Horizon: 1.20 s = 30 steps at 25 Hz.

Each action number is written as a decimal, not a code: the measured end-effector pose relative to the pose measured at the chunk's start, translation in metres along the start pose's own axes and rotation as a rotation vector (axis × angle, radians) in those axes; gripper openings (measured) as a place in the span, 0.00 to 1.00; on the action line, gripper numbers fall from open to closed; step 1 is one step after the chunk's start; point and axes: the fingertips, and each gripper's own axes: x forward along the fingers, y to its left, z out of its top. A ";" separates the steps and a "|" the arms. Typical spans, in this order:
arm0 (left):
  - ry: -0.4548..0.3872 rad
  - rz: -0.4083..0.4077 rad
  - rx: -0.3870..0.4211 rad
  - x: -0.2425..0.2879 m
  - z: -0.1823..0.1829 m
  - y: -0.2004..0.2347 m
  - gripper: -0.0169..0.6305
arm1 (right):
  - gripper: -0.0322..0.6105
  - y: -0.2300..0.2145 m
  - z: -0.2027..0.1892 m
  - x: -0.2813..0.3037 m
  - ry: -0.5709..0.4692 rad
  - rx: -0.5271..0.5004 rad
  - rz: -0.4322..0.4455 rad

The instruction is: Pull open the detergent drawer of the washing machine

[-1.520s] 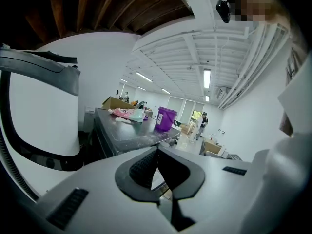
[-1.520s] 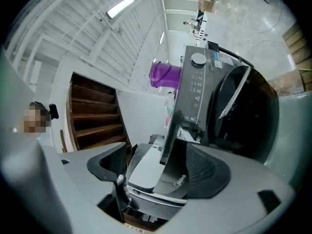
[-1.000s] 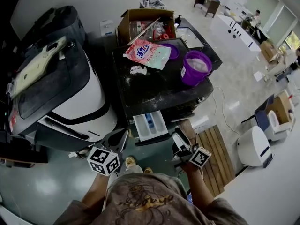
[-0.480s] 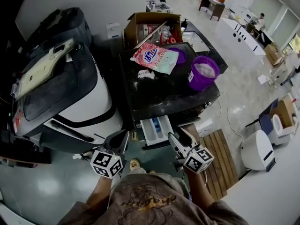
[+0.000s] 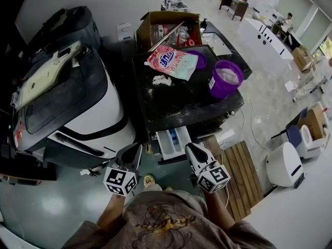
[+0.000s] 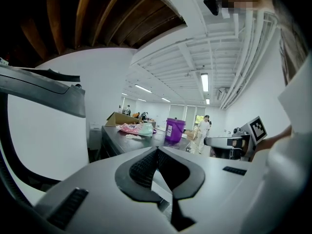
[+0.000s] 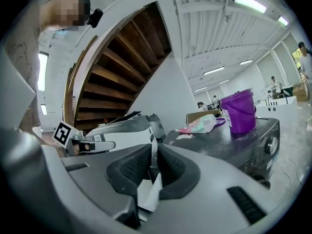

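The dark washing machine [image 5: 181,102] has its white detergent drawer [image 5: 170,140] pulled out at the front, with a blue insert showing. My right gripper [image 5: 190,148] hangs just right of the drawer's front corner. Its jaws are closing to a thin slit with nothing between the pads [image 7: 155,151]; a white edge shows beyond the gap. My left gripper [image 5: 136,150] is lower left of the drawer, apart from it. Its jaws meet at the tips [image 6: 157,151] and hold nothing.
A pink detergent bag [image 5: 174,58] and a purple bucket [image 5: 225,79] sit on the washer top, with a cardboard box [image 5: 166,27] behind. A white-and-black machine [image 5: 78,108] stands close on the left. A wooden pallet [image 5: 238,170] lies on the right.
The right gripper's jaws went from wide open to nearly together while it rolled and drifted left toward the drawer's corner. The left gripper shifted slightly. The drawer stays out.
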 end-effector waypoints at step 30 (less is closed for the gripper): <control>0.004 0.017 -0.035 -0.014 -0.008 0.000 0.06 | 0.05 0.000 -0.034 -0.007 0.075 -0.087 -0.124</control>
